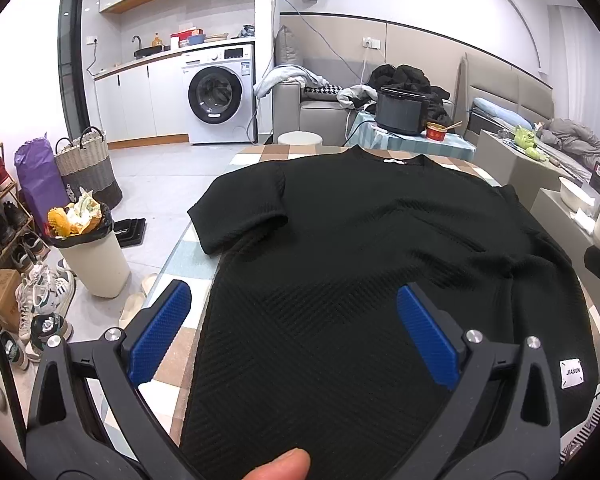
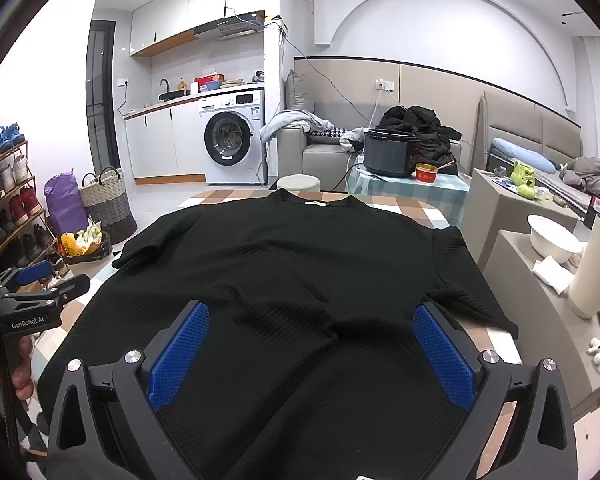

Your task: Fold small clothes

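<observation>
A black ribbed short-sleeved shirt [image 1: 360, 240] lies spread flat on a checked table [image 1: 256, 156], collar at the far end; it also shows in the right wrist view [image 2: 300, 264]. My left gripper [image 1: 294, 304] is open, hovering over the shirt's near left hem, its left finger [image 1: 160, 332] past the shirt's edge. A white JIAXUN label [image 1: 571, 373] is on the hem at the right. My right gripper [image 2: 311, 328] is open above the shirt's near right part, holding nothing. The left gripper [image 2: 36, 280] appears at the left edge of the right wrist view.
A full trash bin [image 1: 88, 248], shoes and a shoe rack [image 1: 0, 220] stand left of the table. A cooker [image 1: 400, 114] and a red bowl [image 1: 436, 131] sit on a table beyond. A white bowl [image 2: 552, 238] and a cream cylinder [image 2: 592, 268] stand at the right.
</observation>
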Action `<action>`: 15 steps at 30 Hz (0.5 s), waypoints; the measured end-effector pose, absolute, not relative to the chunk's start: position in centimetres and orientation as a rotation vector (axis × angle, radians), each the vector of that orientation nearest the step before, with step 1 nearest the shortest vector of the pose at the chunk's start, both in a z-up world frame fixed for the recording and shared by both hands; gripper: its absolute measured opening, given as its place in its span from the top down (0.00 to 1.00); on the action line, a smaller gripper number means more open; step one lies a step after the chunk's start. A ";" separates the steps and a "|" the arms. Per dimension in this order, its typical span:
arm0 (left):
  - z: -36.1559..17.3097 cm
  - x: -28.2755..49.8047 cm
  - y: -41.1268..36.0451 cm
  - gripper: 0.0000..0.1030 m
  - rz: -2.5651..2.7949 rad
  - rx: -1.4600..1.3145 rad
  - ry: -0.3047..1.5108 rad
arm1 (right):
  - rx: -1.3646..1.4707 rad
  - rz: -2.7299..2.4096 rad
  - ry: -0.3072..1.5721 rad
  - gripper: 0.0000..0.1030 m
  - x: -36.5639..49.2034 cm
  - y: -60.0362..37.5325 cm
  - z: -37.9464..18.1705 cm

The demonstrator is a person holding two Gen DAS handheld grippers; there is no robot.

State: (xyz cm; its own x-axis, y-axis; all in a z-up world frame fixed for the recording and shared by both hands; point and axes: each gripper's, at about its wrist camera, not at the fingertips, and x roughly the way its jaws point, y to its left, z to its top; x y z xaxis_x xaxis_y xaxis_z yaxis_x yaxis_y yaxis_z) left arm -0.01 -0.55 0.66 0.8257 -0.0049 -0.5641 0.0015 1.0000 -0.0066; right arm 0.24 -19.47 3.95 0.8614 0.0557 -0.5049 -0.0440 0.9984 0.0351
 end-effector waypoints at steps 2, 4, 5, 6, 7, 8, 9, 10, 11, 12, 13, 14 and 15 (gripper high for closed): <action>0.7 0.0 -0.5 0.01 -0.004 -0.008 0.599 | 0.024 0.051 0.530 0.00 0.2 -19.4 4.0; 0.7 0.0 -0.5 0.01 -0.005 -0.007 0.598 | 0.026 0.048 0.529 0.00 0.2 -19.5 4.0; 0.7 0.0 -0.5 0.01 -0.005 -0.007 0.598 | 0.028 0.047 0.528 0.00 0.2 -19.5 4.0; 0.7 0.0 -0.5 0.01 -0.003 -0.006 0.597 | 0.029 0.046 0.527 0.00 0.2 -19.5 4.0; 0.8 0.1 -0.5 0.01 -0.003 -0.007 0.596 | 0.032 0.048 0.525 0.00 0.1 -19.5 4.1; 0.8 0.0 -0.5 0.01 -0.007 -0.009 0.596 | 0.033 0.048 0.522 0.00 0.1 -19.5 4.2; 0.8 0.1 -0.4 0.01 -0.008 -0.012 0.597 | 0.032 0.047 0.520 0.00 0.0 -19.5 4.2; 0.8 0.1 -0.5 0.01 -0.008 -0.012 0.596 | 0.032 0.045 0.518 0.00 0.0 -19.5 4.3; 0.9 0.1 -0.4 0.01 -0.009 -0.015 0.594 | 0.034 0.046 0.518 0.00 -0.1 -19.5 4.3; 0.9 0.0 -0.4 0.01 -0.009 -0.018 0.592 | 0.035 0.048 0.518 0.00 -0.1 -19.5 4.3; 0.9 0.0 -0.3 0.01 -0.009 -0.020 0.589 | 0.036 0.050 0.516 0.00 -0.1 -19.5 4.4; 1.0 0.0 -0.3 0.01 -0.010 -0.018 0.588 | 0.035 0.048 0.515 0.00 -0.1 -19.6 4.4; 1.0 0.0 -0.3 0.01 -0.009 -0.017 0.586 | 0.035 0.046 0.514 0.00 -0.2 -19.6 4.5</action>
State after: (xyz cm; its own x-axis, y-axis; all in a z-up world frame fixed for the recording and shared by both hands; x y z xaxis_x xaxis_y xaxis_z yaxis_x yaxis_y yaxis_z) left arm 0.04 -0.33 1.01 0.8330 -0.0130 -0.5532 0.0031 0.9998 -0.0188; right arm -0.20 -19.62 4.46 0.8698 0.0532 -0.4905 -0.0357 0.9984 0.0449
